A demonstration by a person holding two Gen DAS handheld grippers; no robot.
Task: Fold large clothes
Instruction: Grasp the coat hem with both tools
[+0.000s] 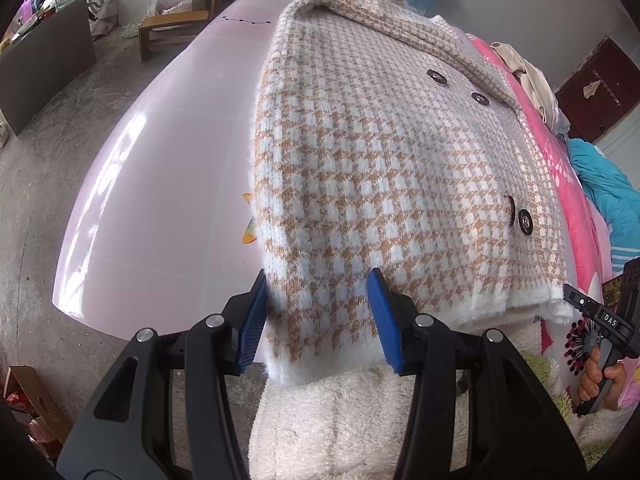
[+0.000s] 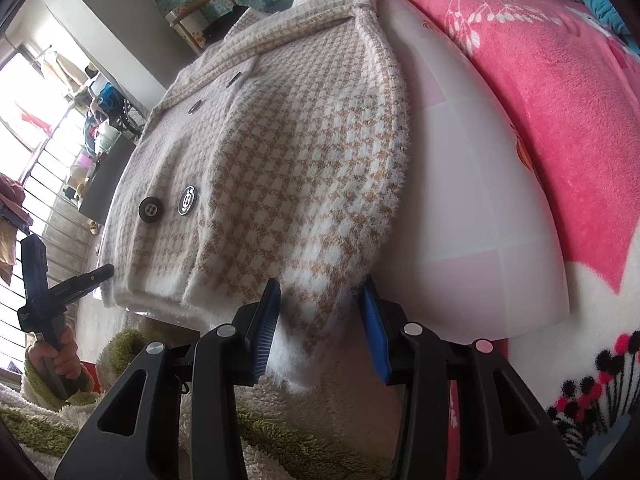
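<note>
left wrist: coat (image 1: 380,152) on pink board (image 1: 160,168)

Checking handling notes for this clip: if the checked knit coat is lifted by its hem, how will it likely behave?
The coat will probably sag and drape: its hem already droops over the board edge. It looks thick and fuzzy, so likely fairly heavy for a garment and not slippery against the blue pads. The buttons may swing or catch.
</note>
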